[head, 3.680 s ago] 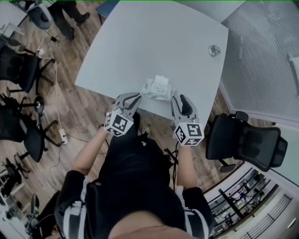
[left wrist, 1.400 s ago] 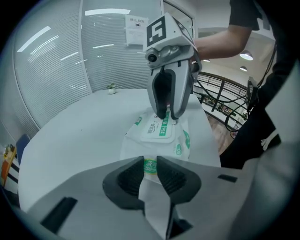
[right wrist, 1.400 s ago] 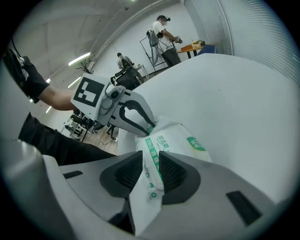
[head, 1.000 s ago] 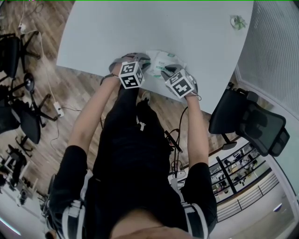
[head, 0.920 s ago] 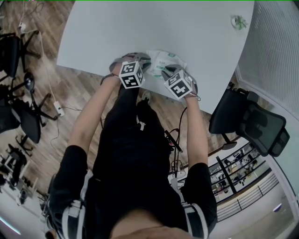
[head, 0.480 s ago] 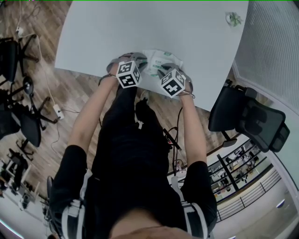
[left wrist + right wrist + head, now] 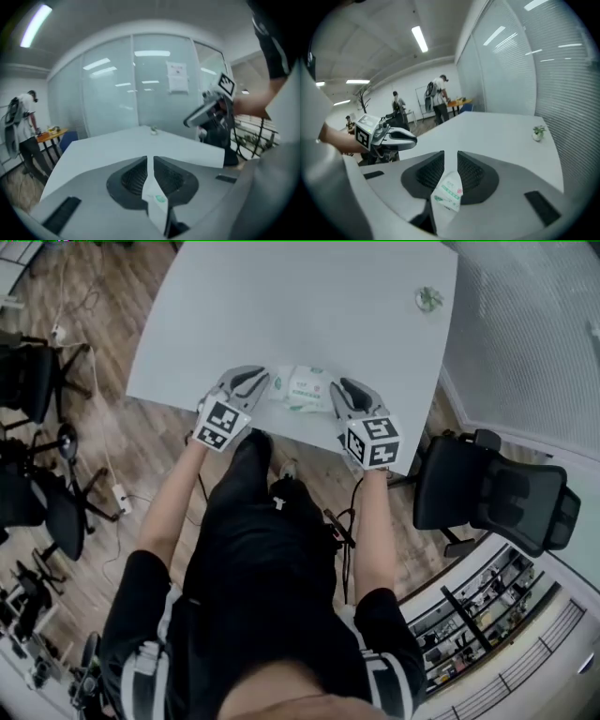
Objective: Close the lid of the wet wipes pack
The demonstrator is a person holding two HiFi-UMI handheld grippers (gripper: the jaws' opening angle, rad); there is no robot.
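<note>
Close up, the gripper views show what the head view cannot: black ribbed pads [image 7: 136,176] nipping thin white printed film. The left tongs [image 7: 150,161] are closing on one end of the wet wipes pack [image 7: 157,200], and the right tongs [image 7: 451,159] narrowly pinch the other. From above, the soft oblong pack spans both, over the smooth pale bench [image 7: 309,306]. Beyond the right tongs stands a small potted plant [image 7: 538,132].
</note>
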